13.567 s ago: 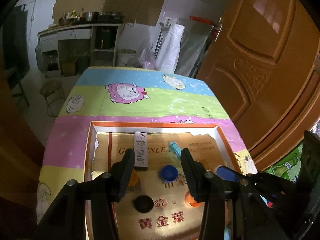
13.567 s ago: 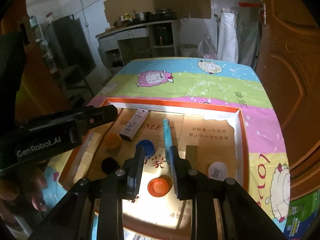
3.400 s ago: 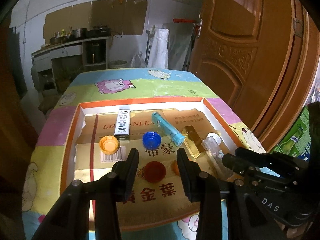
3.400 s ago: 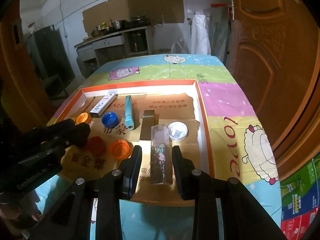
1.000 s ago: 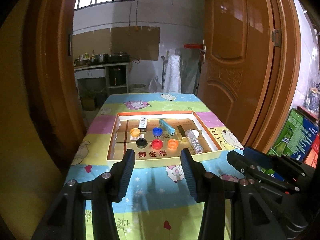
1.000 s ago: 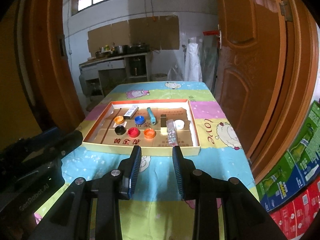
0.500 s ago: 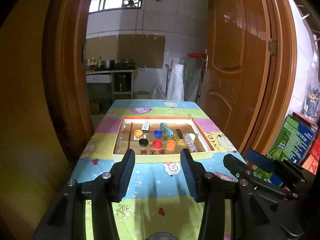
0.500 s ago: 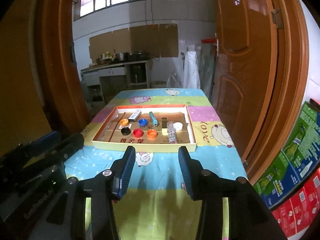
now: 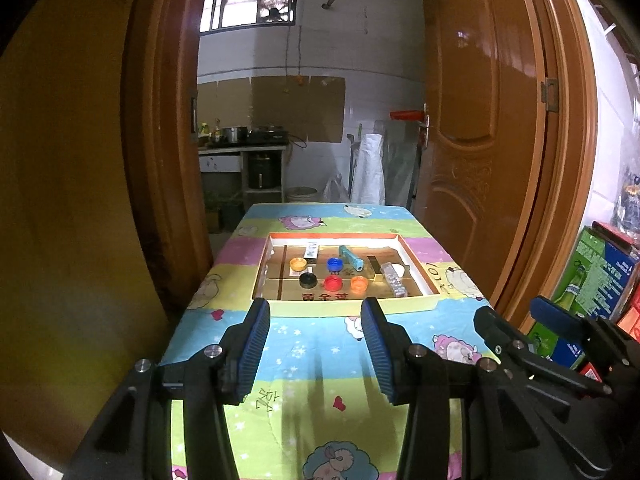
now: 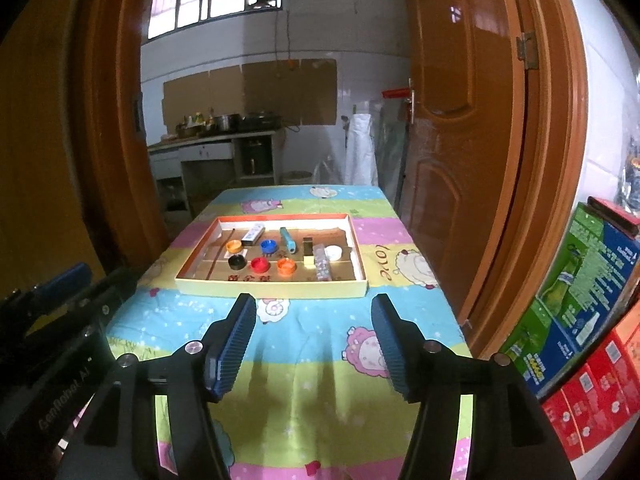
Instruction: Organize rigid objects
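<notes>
A shallow cardboard box [image 9: 340, 305] [image 10: 272, 289] lies on the table with the small objects laid out inside. Among them are a yellow cap [image 9: 299, 264], blue cap [image 9: 335, 264], black cap [image 9: 308, 279], red cap [image 9: 331, 282], orange cap [image 9: 359, 283], a teal tube [image 9: 352, 258], a white flat pack [image 9: 311, 251] and a clear tube [image 9: 394, 282]. My left gripper [image 9: 316, 316] hangs open over the near tablecloth, well short of the box, nothing between its fingers. My right gripper [image 10: 314, 312] is also back from the box, jaws opening, empty.
The table carries a bright cartoon tablecloth [image 9: 312, 360]. A brown door [image 9: 472, 152] stands open on the right, a door frame [image 9: 160, 160] on the left. Printed cartons [image 10: 592, 288] are stacked at the right. A kitchen counter [image 10: 208, 148] lies beyond the table.
Both grippers have drawn back from the box, which now looks smaller and farther. The right gripper's fingers have spread wider apart. The left gripper's gap is unchanged.
</notes>
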{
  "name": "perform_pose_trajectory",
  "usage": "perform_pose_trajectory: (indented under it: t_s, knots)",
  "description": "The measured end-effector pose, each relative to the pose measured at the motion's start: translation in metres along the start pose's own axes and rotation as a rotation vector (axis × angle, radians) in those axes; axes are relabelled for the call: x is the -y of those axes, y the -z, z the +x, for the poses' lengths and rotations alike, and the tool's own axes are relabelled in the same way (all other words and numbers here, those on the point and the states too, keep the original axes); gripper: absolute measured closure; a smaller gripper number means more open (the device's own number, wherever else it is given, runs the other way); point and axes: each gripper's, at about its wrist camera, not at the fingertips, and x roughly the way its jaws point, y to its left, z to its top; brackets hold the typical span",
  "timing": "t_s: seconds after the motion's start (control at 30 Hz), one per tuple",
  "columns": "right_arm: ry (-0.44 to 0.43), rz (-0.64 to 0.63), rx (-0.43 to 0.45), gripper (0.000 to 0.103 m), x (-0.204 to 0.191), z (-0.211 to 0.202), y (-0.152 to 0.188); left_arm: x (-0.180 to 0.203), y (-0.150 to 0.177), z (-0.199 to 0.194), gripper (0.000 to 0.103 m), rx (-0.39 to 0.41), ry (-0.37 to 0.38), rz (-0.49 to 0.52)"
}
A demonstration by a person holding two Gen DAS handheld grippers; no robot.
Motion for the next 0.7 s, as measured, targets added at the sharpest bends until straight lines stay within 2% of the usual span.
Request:
perform_pose_trajectory:
  t_s: [0.7]
  knots:
    - [-0.053,0.009,-0.012,0.040,0.001,-0.016,0.013,-0.004,0.005,-0.014,0.056,0.021,-0.015,0.013]
